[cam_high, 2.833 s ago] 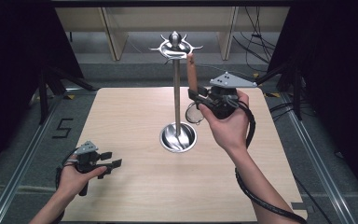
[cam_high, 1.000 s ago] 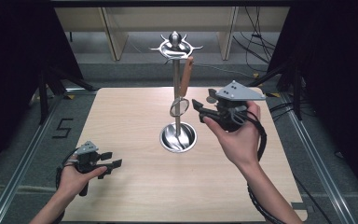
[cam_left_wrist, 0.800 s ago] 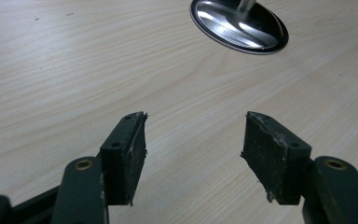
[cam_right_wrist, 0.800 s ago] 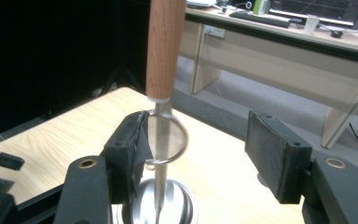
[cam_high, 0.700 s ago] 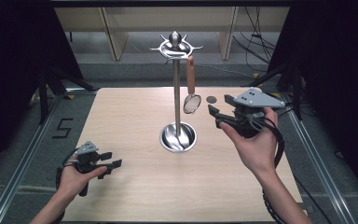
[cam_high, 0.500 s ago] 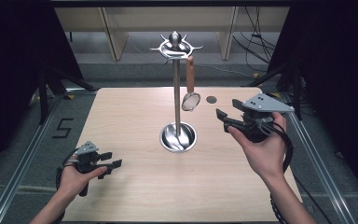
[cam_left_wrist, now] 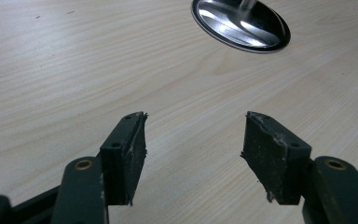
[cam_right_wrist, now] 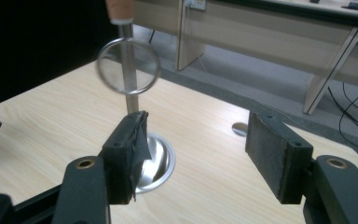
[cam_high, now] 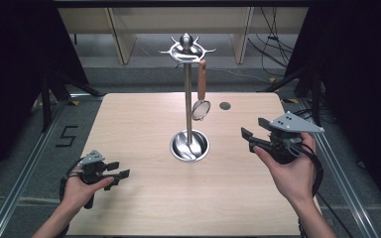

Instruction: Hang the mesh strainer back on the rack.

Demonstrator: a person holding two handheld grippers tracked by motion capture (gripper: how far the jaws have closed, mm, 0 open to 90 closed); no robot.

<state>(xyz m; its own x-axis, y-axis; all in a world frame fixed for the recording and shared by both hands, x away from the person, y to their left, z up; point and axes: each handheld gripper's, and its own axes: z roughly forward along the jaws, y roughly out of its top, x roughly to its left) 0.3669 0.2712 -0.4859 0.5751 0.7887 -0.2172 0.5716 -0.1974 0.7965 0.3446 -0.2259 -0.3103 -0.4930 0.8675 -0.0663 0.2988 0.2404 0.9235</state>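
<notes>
A metal stand (cam_high: 188,99) with a round bowl-like base (cam_high: 190,146) rises from the middle of the wooden table (cam_high: 144,119). From one of its top hooks hangs a small strainer (cam_high: 201,109) with a brown handle (cam_high: 202,79). The strainer's mesh ring (cam_right_wrist: 128,66) appears blurred in the right gripper view, in front of the pole. My right gripper (cam_high: 250,130) is open and empty, off to the right of the stand. My left gripper (cam_high: 119,169) rests open near the table's front left, its jaws pointing toward the base (cam_left_wrist: 240,25).
A small dark round hole (cam_high: 224,105) sits in the table behind the stand. Shelving and cables lie beyond the far edge. Black curtains stand on both sides.
My right gripper has let go of the strainer, now hanging on the stand, and has drawn back to the right and toward me. My left gripper has stayed still.
</notes>
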